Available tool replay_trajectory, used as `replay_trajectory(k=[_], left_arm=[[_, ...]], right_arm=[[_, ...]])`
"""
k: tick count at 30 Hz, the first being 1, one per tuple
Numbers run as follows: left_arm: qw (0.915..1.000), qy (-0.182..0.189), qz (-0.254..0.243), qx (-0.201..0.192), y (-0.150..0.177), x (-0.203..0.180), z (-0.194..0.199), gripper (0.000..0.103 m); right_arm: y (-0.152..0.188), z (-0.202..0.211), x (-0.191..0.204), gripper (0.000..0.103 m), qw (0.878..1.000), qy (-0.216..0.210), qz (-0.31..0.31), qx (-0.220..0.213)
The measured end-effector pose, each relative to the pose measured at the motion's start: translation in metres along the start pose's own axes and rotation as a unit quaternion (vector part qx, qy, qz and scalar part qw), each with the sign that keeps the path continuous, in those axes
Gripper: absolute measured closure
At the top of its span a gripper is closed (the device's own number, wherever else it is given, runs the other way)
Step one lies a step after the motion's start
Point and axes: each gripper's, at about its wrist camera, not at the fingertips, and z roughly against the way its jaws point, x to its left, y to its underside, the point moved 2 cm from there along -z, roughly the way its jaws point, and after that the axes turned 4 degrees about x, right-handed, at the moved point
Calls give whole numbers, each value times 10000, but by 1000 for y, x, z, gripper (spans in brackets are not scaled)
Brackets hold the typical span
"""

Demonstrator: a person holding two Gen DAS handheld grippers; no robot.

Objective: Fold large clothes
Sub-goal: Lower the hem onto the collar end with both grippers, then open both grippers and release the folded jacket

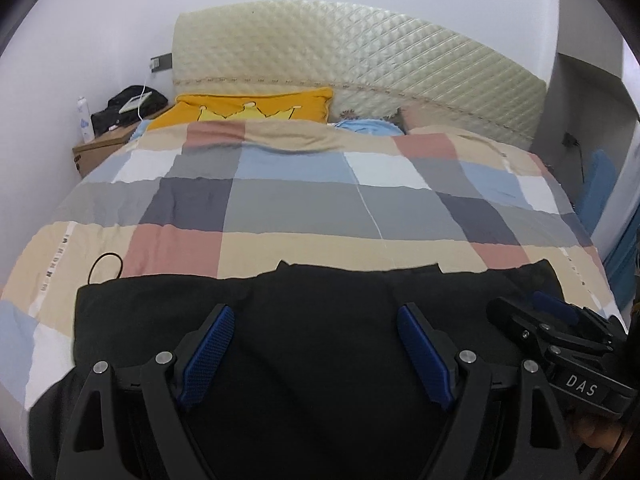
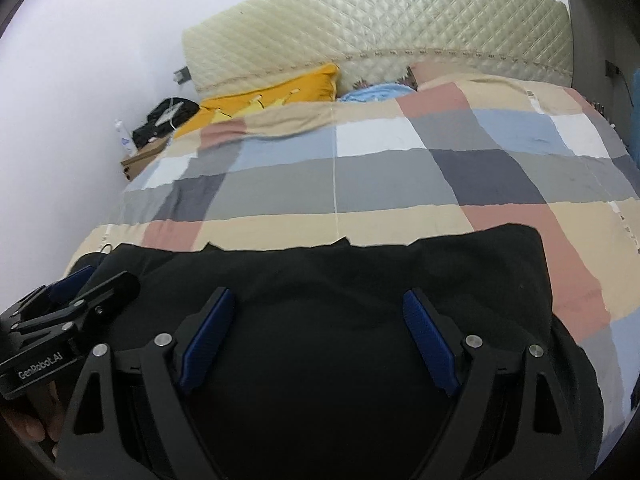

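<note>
Nearest, the left claw (image 1: 316, 344) hangs wide over the middle of the black garment (image 1: 320, 300), gripping nothing; the right claw (image 2: 320, 336) is likewise spread wide and empty above the same cloth. The garment lies flat across the near end of the bed, on the checked quilt (image 1: 280, 200), its far hem running roughly straight from side to side. It looks soft, light and limp, so it should sag and slide when lifted; a pinch at the far corners (image 2: 528, 236), or at the side edges, would likely control the fold best. A thin black loop (image 1: 106, 266) lies on the quilt just off its left corner. Farther off sit the yellow pillow (image 1: 256, 108) and the quilted headboard (image 1: 360, 52).
</note>
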Motion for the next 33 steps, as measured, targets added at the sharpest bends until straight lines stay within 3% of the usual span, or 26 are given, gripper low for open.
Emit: replay_trajectory(k=[5, 9, 15, 19, 26, 29, 33], left_arm=[[9997, -43, -231, -106, -17, 2, -24, 19], [10000, 40, -76, 13, -26, 12, -48, 19], [9998, -152, -145, -47, -28, 12, -65, 19], [9997, -184, -134, -80, -23, 12, -75, 19], [9996, -213, -194, 4, -17, 13, -80, 19], [9994, -229, -250, 30, -13, 12, -78, 19], [9999, 33, -149, 60, -8, 22, -68, 19]], right_arm=[[-14, -29, -10, 16, 9990, -178, -172, 375], [-25, -45, -27, 16, 9978, -256, -343, 514], [-27, -68, -37, 15, 9961, -465, -442, 606], [-26, -76, -35, 15, 9970, -380, -406, 539], [-21, -79, -27, 15, 9986, -79, -166, 499], [-19, -74, -30, 15, 9983, -151, -214, 529], [-14, -57, -35, 15, 9963, -650, -173, 530]])
